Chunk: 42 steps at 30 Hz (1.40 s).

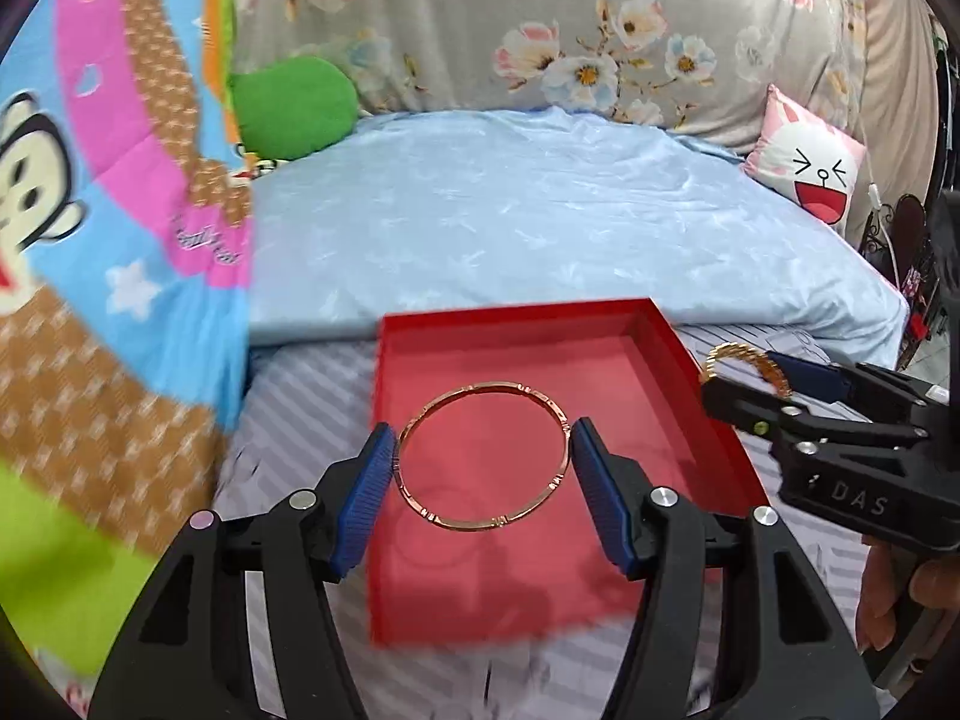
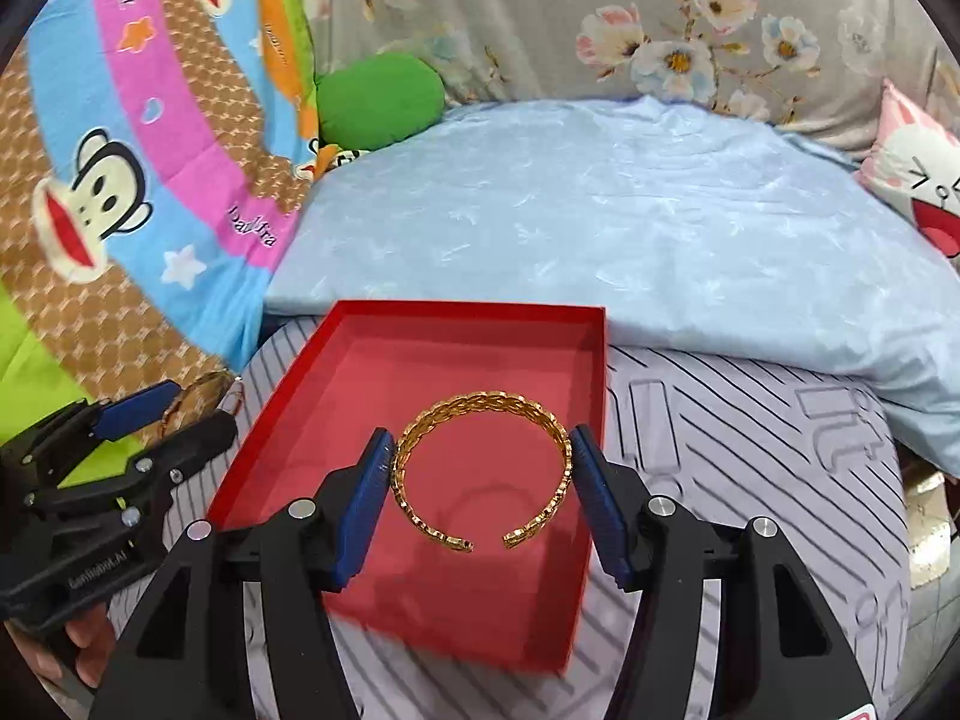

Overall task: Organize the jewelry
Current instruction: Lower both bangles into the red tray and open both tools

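Observation:
My left gripper [image 1: 483, 459] is shut on a thin rose-gold bangle [image 1: 543, 402], held flat between the blue pads above a shallow red box [image 1: 690, 396]. My right gripper [image 2: 483, 462] is shut on a woven gold open cuff bracelet [image 2: 480, 405], its gap toward me, held above the same red box [image 2: 300, 372]. The right gripper shows in the left wrist view [image 1: 741, 378] beside the box's right wall, with the cuff [image 1: 735, 354] in it. The left gripper shows in the right wrist view [image 2: 180, 414] left of the box, with the bangle [image 2: 201, 387].
The box lies on a grey striped sheet [image 2: 750, 450] on a bed. A light blue folded blanket [image 1: 540, 210] lies behind it. A colourful monkey-print quilt [image 1: 120, 240] rises on the left. A green pillow [image 1: 288, 105], a floral cushion [image 1: 540, 18] and a pink bunny pillow [image 1: 810, 162] sit at the back.

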Tool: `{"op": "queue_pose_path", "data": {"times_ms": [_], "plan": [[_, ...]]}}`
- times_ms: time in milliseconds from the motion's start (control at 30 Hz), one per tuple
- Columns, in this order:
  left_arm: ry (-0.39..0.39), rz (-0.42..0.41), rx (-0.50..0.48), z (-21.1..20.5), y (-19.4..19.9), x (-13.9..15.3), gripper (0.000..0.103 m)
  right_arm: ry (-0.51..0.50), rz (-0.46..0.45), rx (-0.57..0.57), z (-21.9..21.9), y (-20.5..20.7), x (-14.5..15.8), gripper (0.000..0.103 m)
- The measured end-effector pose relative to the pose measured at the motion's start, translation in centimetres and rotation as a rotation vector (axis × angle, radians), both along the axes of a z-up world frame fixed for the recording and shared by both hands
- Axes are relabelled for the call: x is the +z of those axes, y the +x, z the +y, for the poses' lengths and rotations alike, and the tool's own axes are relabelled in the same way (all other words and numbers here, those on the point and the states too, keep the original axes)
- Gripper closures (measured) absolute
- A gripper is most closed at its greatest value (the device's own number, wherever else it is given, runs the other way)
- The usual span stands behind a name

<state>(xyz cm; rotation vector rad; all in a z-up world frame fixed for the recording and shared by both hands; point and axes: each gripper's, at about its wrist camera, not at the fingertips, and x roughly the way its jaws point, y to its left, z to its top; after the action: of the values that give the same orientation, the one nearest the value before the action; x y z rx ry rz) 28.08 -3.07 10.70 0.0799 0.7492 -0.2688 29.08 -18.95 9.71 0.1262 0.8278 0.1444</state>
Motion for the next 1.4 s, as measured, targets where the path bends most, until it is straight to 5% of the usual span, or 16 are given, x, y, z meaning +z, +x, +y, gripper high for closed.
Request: {"op": "queue_pose_path", "data": {"times_ms": [333, 633, 733, 1067, 1400], "plan": [[0.056, 0.128, 0.011, -1.8, 9.6, -5.1, 0.045, -0.037, 0.145, 0.010, 0.4, 10.2, -5.2, 0.046], [0.059, 0.226, 0.022, -1.8, 12.6, -7.6, 0.045, -0.096, 0.190, 0.008, 0.1, 12.3, -6.6, 0.044], [0.054, 0.208, 0.043, -1.4, 12.8, -7.5, 0.037, -0.094, 0.184, -0.008, 0.1, 12.6, -6.4, 0.041], [0.022, 0.148, 0.058, -0.4, 10.8, -4.3, 0.030, -0.049, 0.113, -0.002, -0.4, 9.6, -3.1, 0.035], [0.015, 0.027, 0.051, 1.9, 1.4, 2.0, 0.023, -0.002, -0.002, 0.016, -1.2, -0.6, 3.1, 0.034]]}}
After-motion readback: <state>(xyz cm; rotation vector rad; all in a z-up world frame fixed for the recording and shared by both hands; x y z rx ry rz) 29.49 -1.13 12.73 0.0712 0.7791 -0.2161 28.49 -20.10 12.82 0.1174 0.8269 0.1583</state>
